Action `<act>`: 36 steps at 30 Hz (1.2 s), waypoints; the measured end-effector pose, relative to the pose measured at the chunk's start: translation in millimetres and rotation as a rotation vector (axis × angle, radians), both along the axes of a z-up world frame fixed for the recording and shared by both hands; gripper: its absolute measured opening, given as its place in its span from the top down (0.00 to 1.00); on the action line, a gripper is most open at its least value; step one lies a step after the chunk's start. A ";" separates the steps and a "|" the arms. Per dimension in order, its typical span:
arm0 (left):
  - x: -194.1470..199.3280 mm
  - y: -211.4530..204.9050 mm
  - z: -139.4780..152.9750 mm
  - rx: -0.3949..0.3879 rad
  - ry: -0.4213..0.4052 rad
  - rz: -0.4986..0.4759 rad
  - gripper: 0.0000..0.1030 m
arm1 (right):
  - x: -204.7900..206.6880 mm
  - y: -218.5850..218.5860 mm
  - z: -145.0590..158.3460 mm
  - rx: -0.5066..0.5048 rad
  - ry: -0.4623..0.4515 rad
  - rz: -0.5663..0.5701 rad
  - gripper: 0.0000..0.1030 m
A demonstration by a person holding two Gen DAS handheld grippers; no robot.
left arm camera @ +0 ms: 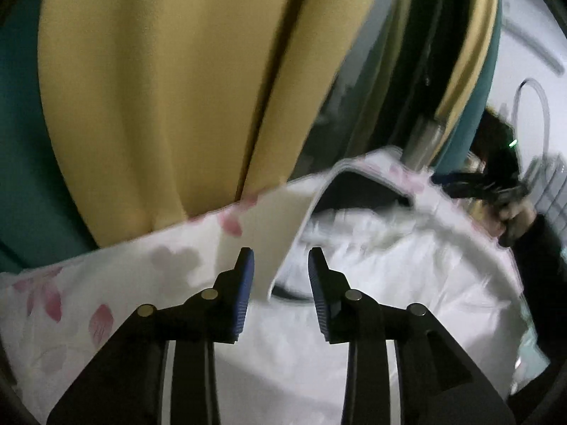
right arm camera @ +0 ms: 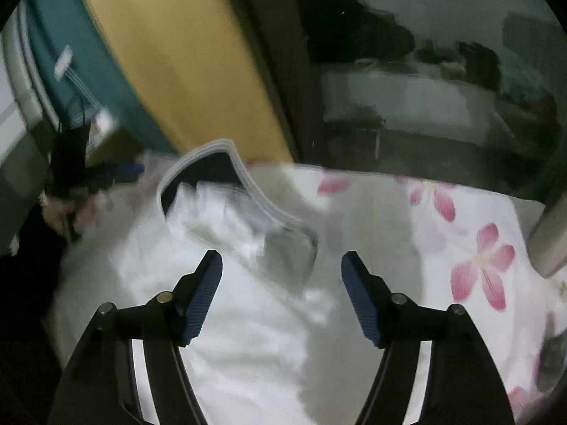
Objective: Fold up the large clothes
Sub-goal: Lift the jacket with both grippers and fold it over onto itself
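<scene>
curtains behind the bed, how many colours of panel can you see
2. A yellow curtain hangs right behind the flowered bedsheet, and a teal curtain flanks it on the outer side. Further panels may be hidden beyond the frame.

The left gripper has two black plastic arms that look like thick bent sticks. Each arm ends in a blue rubber pad with tiny ridges on it. Round shiny metal pins sit on the arm joints. The right gripper looks just the same, black with ridged blue pads and silver pins. The person's hand wears a dark sleeve.
</scene>
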State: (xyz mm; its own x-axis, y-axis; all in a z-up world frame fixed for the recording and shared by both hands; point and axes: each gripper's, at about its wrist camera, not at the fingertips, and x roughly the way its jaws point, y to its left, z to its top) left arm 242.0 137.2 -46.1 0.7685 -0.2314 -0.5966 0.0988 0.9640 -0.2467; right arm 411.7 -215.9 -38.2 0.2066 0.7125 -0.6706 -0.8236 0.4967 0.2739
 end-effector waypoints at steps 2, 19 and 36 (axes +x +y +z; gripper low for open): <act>8.6 6.0 8.5 -0.046 -0.038 0.032 0.66 | 21.7 8.0 -1.2 0.049 0.044 -0.076 0.32; 59.3 -27.1 -71.1 0.028 0.254 -0.116 0.35 | 6.4 65.2 -77.9 -0.261 0.050 -0.008 0.27; 66.3 -28.1 -33.0 0.122 0.107 -0.122 0.87 | -23.0 64.4 -24.8 -0.177 -0.356 -0.040 0.86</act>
